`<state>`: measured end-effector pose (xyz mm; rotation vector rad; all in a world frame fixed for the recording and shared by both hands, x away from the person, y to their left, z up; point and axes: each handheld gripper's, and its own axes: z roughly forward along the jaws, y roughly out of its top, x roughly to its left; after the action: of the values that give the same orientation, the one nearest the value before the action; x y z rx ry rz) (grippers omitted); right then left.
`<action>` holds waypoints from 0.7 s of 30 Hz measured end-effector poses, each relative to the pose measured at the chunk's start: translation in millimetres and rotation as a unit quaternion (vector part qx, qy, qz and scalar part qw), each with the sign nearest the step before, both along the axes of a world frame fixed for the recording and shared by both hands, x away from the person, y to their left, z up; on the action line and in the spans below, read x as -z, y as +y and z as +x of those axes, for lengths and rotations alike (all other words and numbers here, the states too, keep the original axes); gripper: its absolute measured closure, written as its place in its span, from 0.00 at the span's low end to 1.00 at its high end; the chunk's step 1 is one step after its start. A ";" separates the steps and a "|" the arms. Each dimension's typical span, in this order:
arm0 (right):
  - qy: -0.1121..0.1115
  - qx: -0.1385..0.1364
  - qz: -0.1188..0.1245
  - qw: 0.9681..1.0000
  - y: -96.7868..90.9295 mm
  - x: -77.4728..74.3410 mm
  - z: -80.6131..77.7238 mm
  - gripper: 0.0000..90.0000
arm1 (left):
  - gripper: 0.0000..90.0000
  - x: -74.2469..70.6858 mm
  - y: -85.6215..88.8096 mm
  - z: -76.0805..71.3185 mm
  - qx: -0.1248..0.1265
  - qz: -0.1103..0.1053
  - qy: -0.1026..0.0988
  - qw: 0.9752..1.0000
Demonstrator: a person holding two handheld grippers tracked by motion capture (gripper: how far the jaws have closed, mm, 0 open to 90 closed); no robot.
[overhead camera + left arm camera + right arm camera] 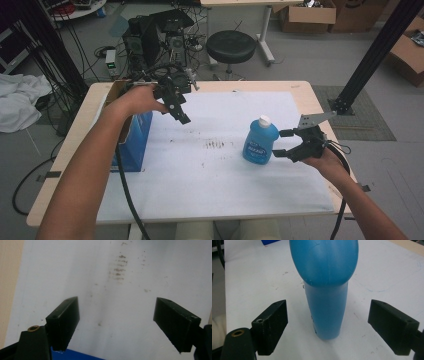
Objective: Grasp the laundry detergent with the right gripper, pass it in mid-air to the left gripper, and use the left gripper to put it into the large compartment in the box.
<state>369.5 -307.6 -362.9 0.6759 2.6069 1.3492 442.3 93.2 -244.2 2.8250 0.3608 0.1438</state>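
Bottle (260, 141) stands upright on the white sheet (215, 170) that covers the desk (300, 87), toward the right side and about midway between the near and far edges. Its long axis runs straight up, white cap (264, 120) on top. In the high view the right tongs (284, 143) sit just to its right, jaws spread wide and pointed left at its body, one jaw on the far side and one on the near side, neither touching it yet. The right gripper view bears this out: the blue body (325, 297) rises dead centre in the gap between the two black jaws, with clear space on either side. So the bottle lies straight ahead of the right tongs, and I judge that a short push leftward would bring the jaws around its middle before closing.

The left tongs (176, 111) hang well apart from it, above the far left part of the sheet, beside the blue box (134, 142) at the desk's left edge. Their jaws are also wide and hold nothing; in the left gripper view they look down on bare, smudged sheet (112, 290), with a corner of the box (75, 356) at the bottom edge. The right hand is plainly the nearer one for the bottle.
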 end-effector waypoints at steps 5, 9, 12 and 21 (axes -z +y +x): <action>-0.009 0.007 0.024 1.000 -2.7 9.2 -1.0 0.17 | 0.24 0.4 -1.2 -0.1 0.001 -0.001 0.000 1.000; -0.011 0.005 0.034 0.999 -0.9 15.2 -1.6 0.17 | 0.24 0.7 -1.7 -0.1 0.002 0.000 0.000 1.000; -0.012 0.008 0.039 0.999 0.1 18.5 -0.9 0.17 | 0.24 0.5 -1.1 -0.2 0.001 0.001 0.000 1.000; -0.014 0.011 0.055 0.998 3.9 25.6 2.2 0.17 | 0.24 1.2 0.5 -0.5 0.001 0.001 0.001 1.000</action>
<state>371.7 -303.7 -388.5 0.6945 2.5107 1.4931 441.8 93.7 -245.4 2.8267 0.3591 0.1423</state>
